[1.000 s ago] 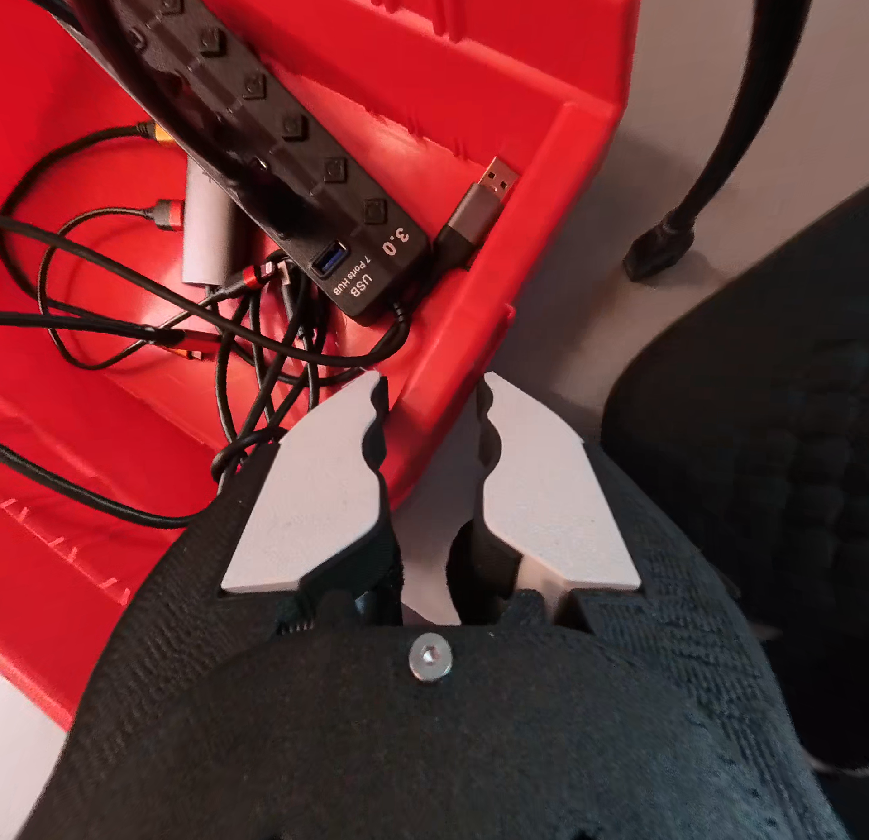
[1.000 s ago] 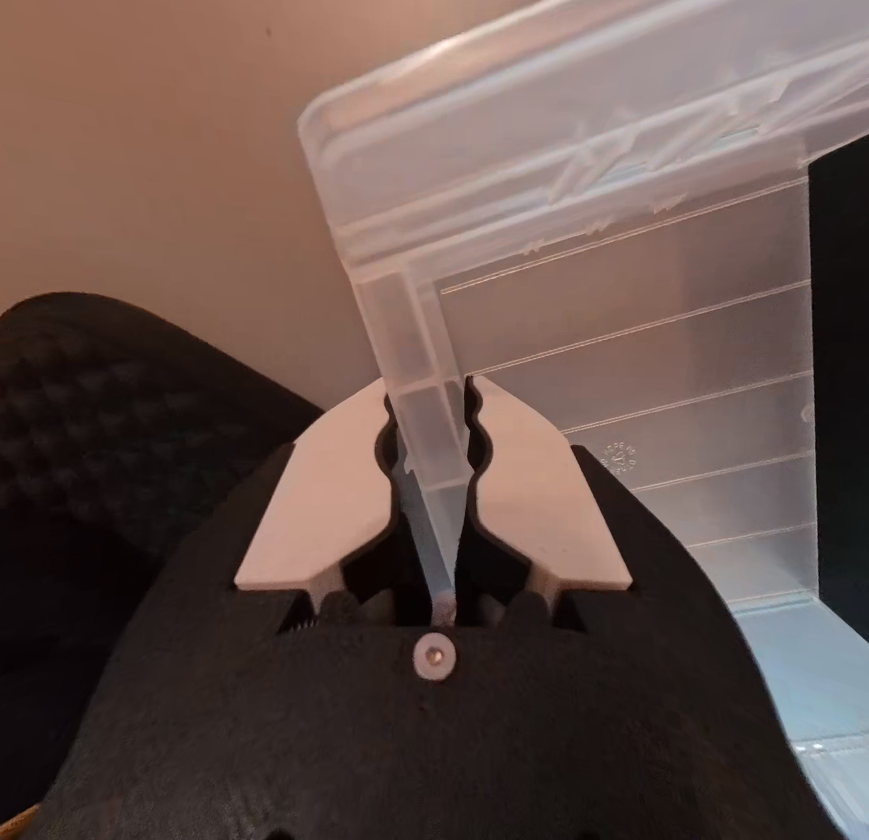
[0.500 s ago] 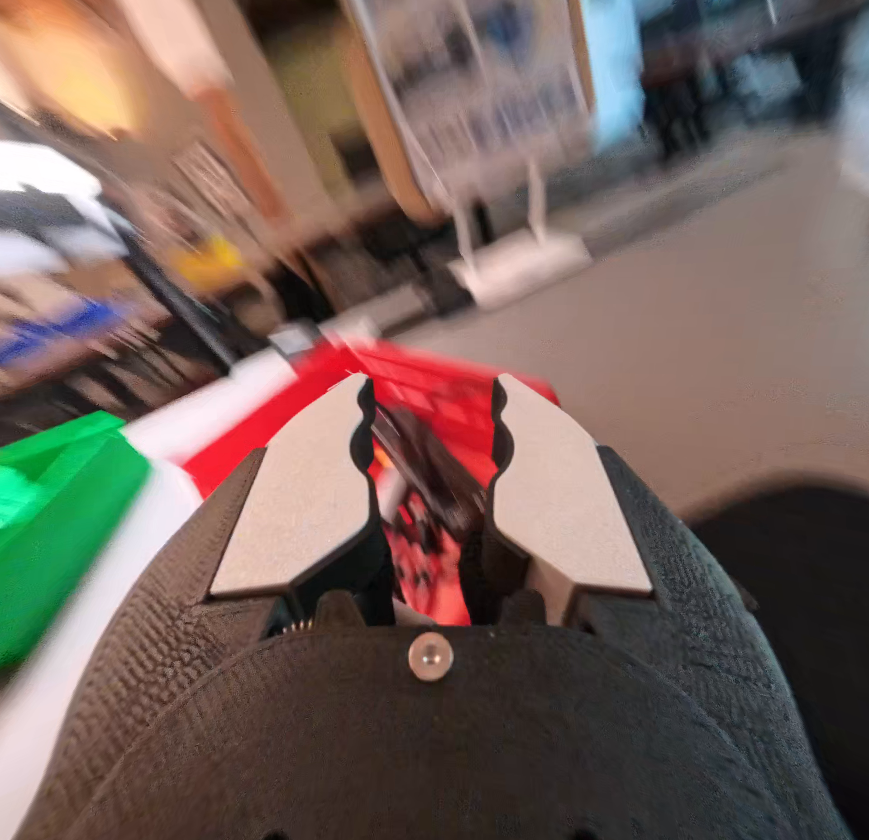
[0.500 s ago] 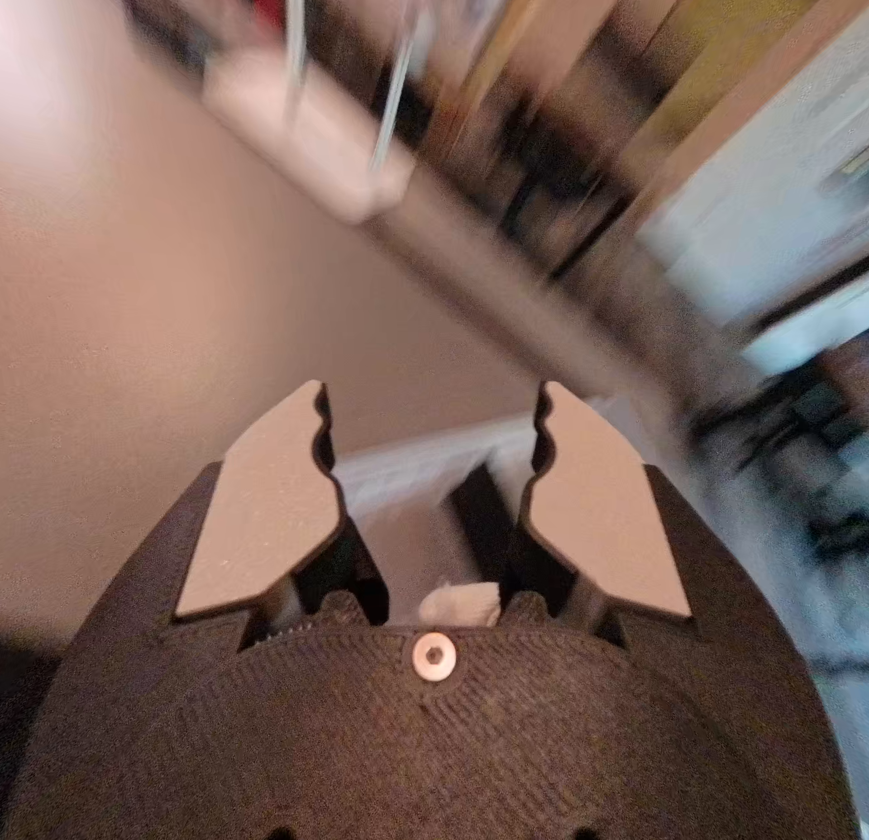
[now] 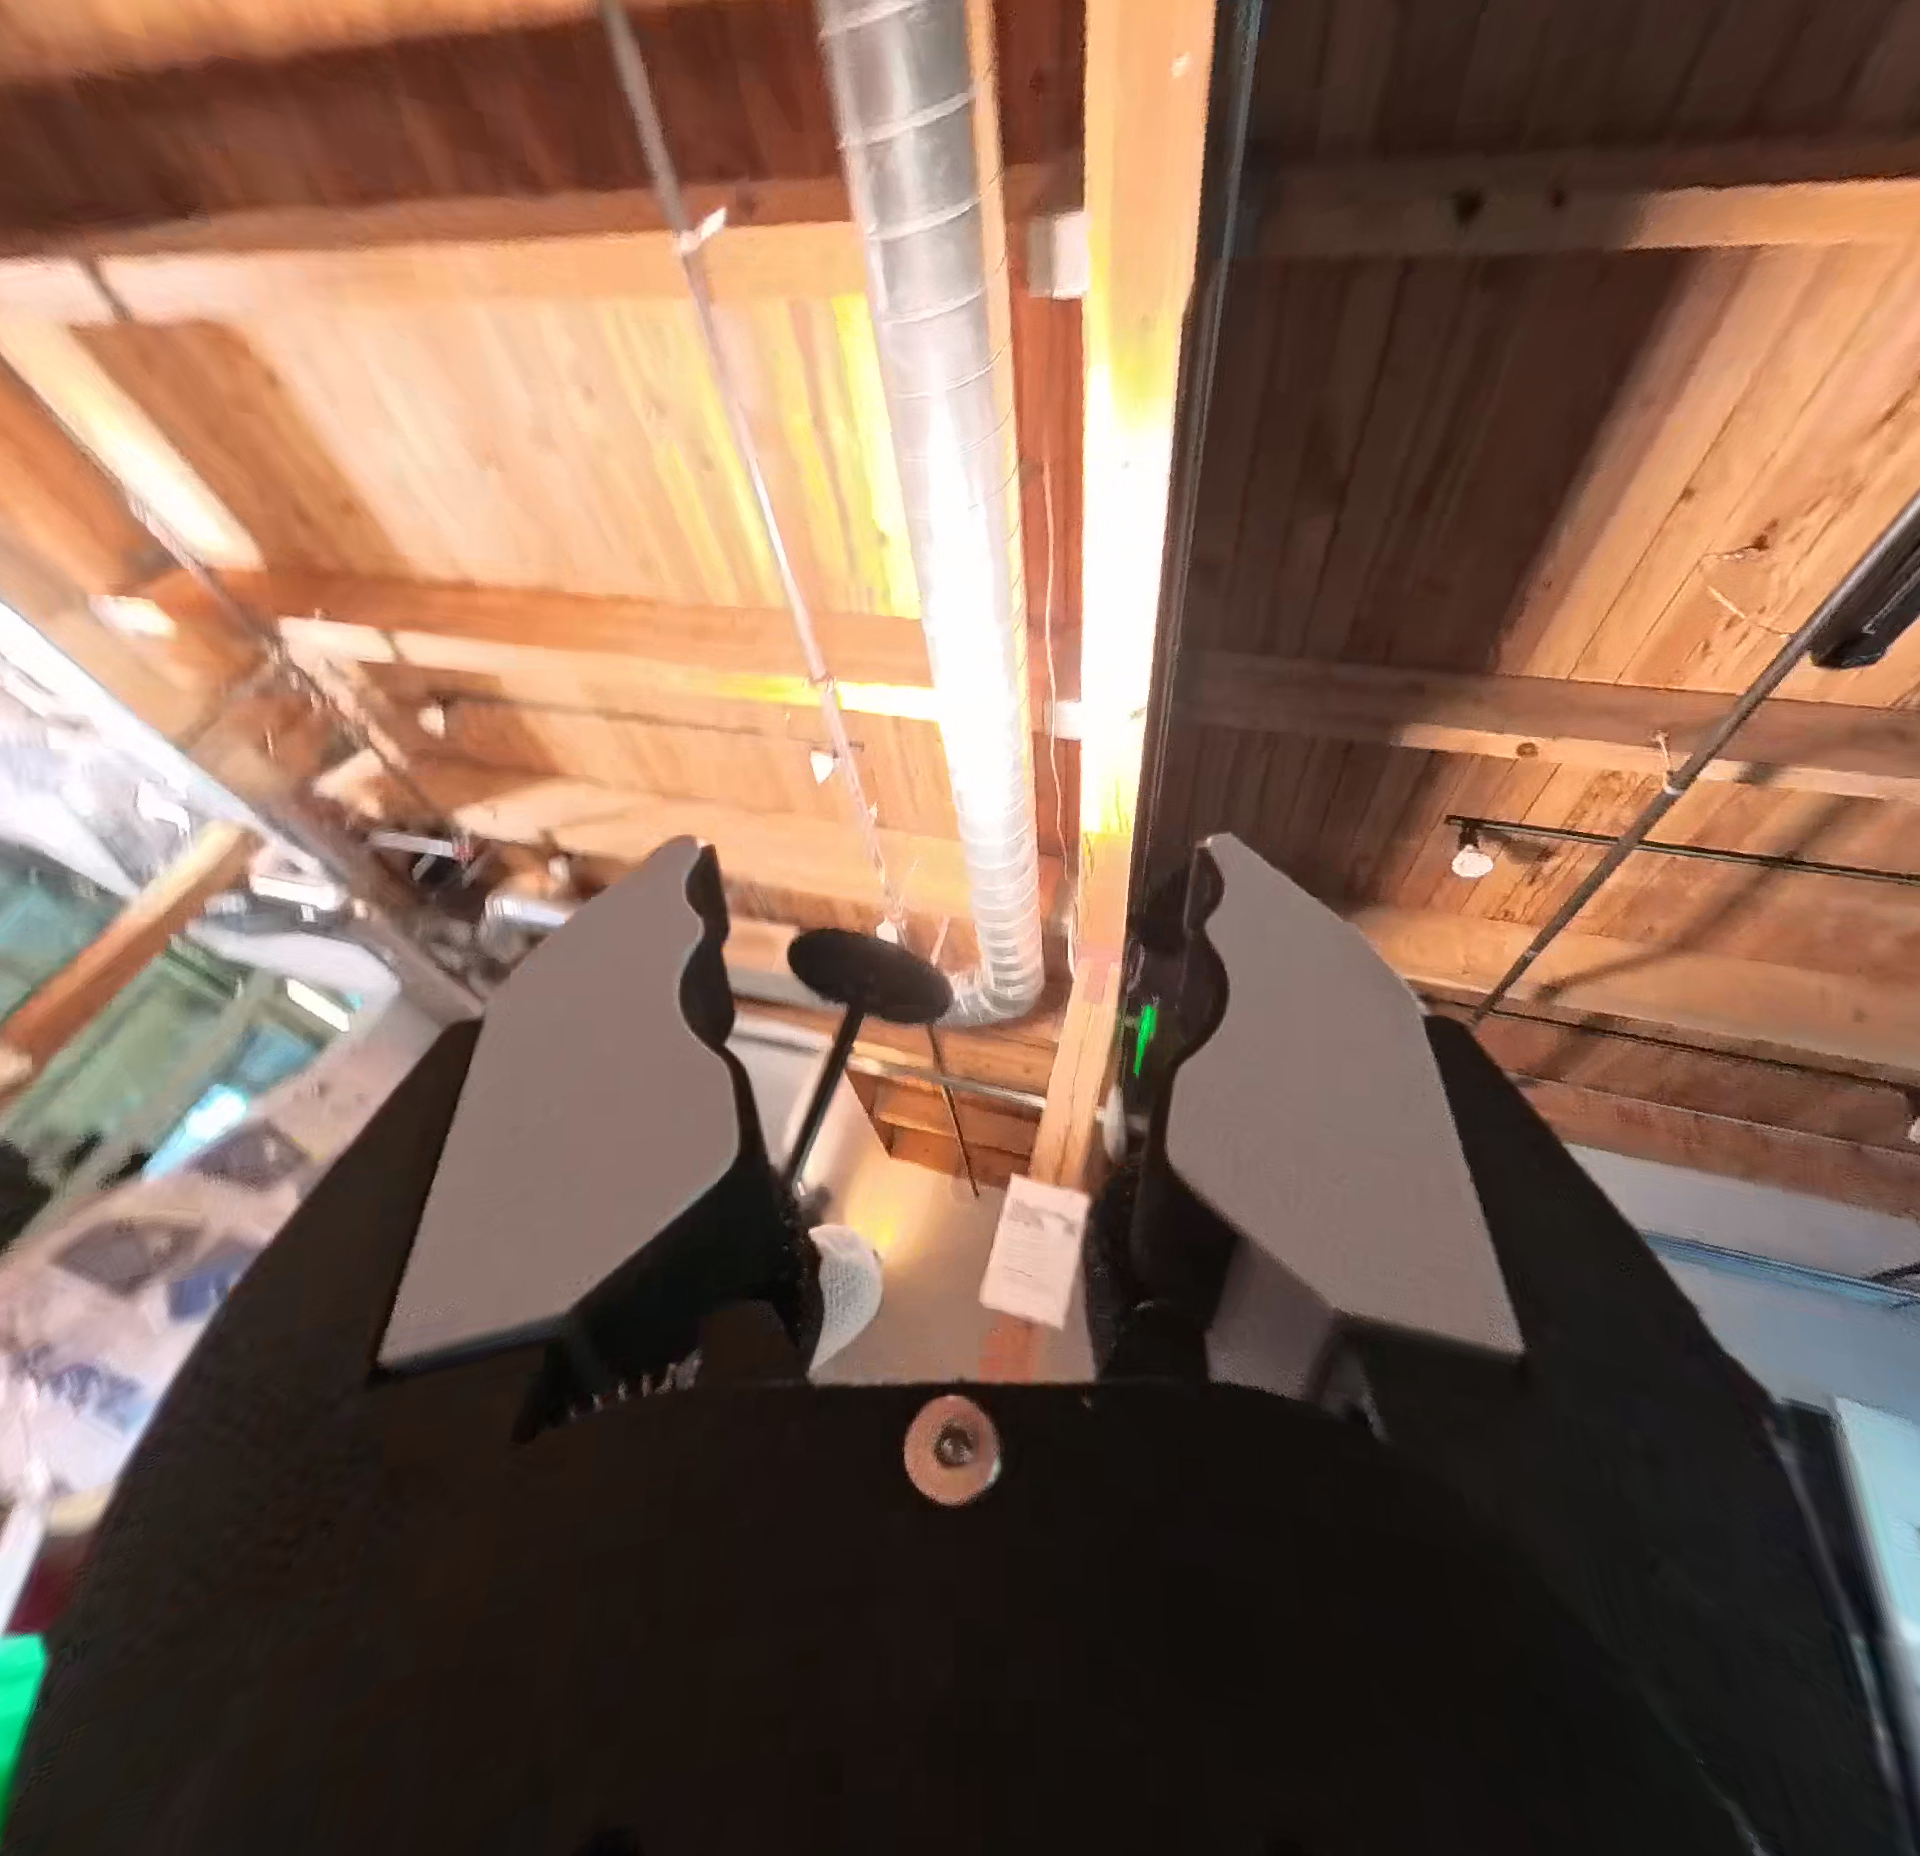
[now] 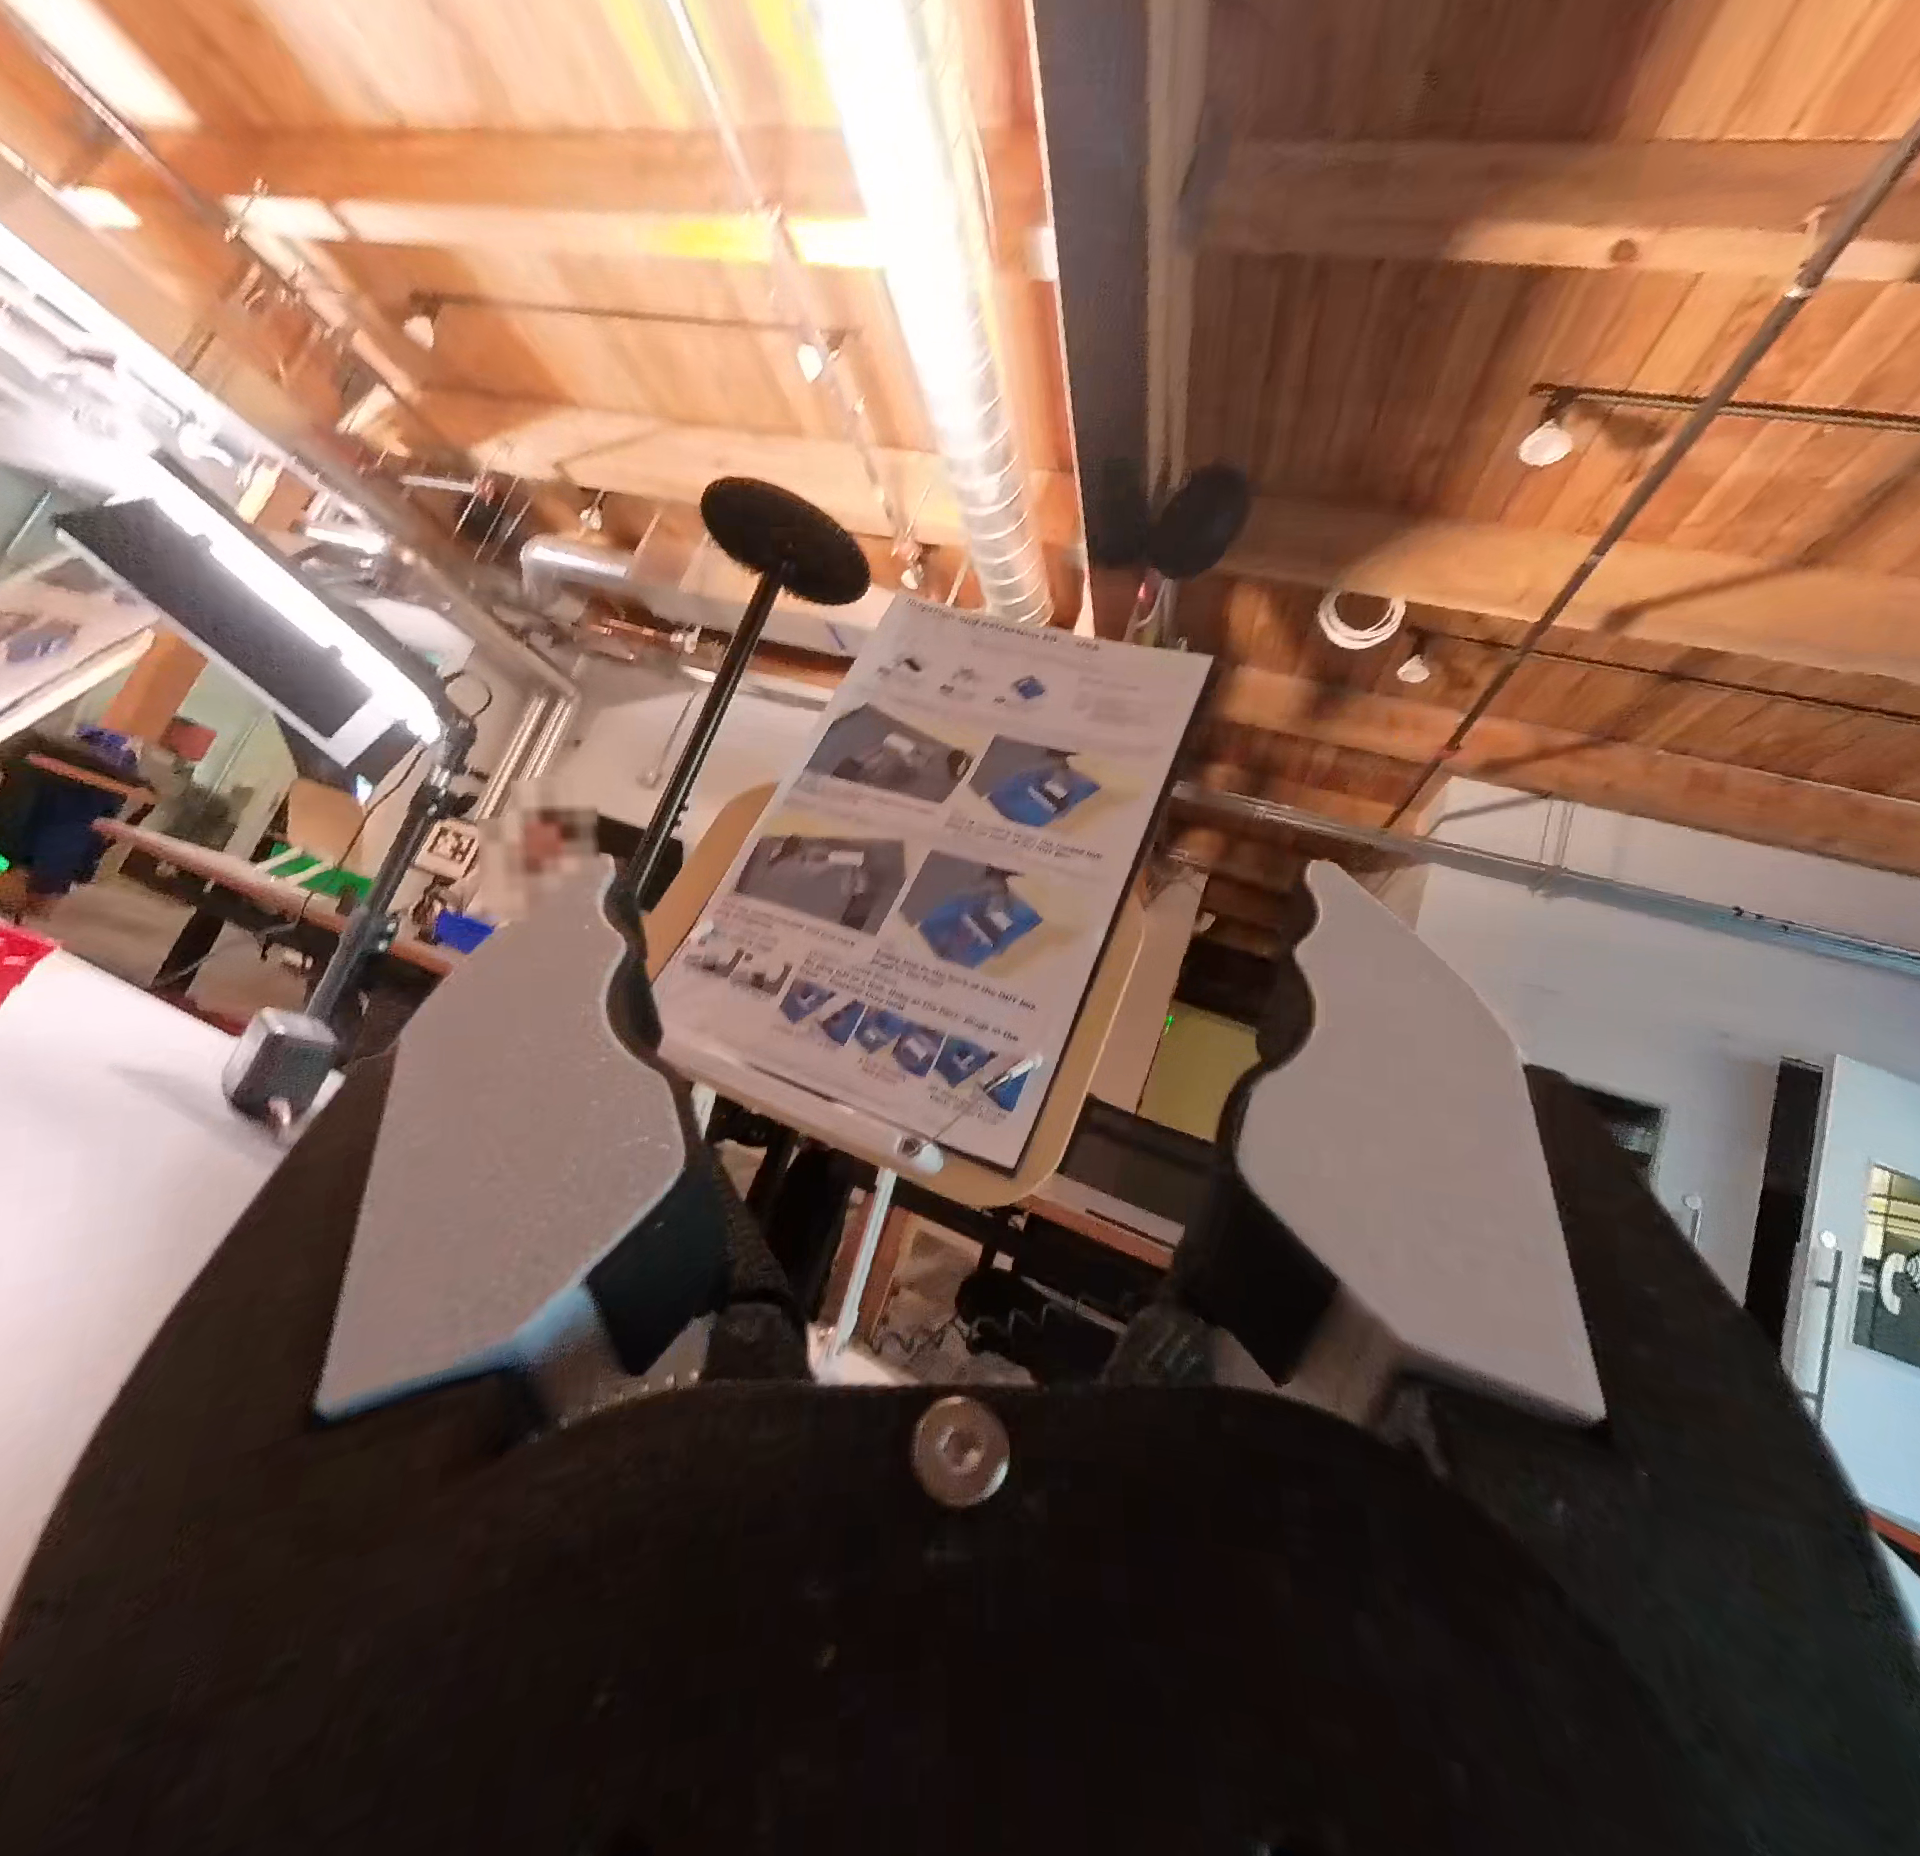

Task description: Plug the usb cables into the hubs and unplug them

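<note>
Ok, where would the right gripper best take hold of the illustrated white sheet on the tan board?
Likely the upper right corner, edge-on from the right: the illustrated white sheet leans on the tan board, a clip pins its bottom edge, and that corner seems to overhang the board.

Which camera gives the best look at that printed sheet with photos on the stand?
The right wrist view: the instruction sheet fills the centre, whole, between the open jaws. The left wrist view aims at the ceiling; it isn't clearly visible there.
</note>
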Demonstrator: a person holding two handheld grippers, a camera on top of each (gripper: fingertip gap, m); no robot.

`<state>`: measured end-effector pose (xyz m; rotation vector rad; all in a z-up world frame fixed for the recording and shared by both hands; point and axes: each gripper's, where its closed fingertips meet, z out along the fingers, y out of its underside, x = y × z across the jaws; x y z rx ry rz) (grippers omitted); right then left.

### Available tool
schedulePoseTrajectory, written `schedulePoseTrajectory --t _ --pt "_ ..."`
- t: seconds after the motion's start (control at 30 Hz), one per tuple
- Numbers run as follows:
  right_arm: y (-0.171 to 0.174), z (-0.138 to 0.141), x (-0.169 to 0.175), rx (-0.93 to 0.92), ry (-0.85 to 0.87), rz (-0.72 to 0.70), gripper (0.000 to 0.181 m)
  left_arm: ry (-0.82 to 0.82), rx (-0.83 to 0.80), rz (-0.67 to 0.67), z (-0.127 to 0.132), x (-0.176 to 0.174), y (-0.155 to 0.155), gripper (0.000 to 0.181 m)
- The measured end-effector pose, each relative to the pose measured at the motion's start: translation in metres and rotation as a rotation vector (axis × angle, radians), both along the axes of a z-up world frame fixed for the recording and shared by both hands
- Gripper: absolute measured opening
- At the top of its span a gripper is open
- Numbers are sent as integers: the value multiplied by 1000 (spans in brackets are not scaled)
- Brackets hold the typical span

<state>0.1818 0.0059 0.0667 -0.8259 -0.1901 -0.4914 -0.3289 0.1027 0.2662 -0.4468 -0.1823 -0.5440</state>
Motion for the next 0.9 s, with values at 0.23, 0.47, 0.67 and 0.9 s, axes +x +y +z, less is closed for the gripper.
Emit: schedulePoseTrajectory --t 0.23,0.47,0.67,0.9 --pt "24 -26 14 -161 155 18 111 93 -250 -239 -38 10 81 77" --pt "39 -54 27 -264 385 104 109 311 -445 -227 -66 28 123 71" --pt "44 -61 25 -322 383 100 107 674 -662 -260 -108 72 148 70" --pt "55 -70 5 -423 332 132 105 995 -1083 -281 -203 82 182 69"
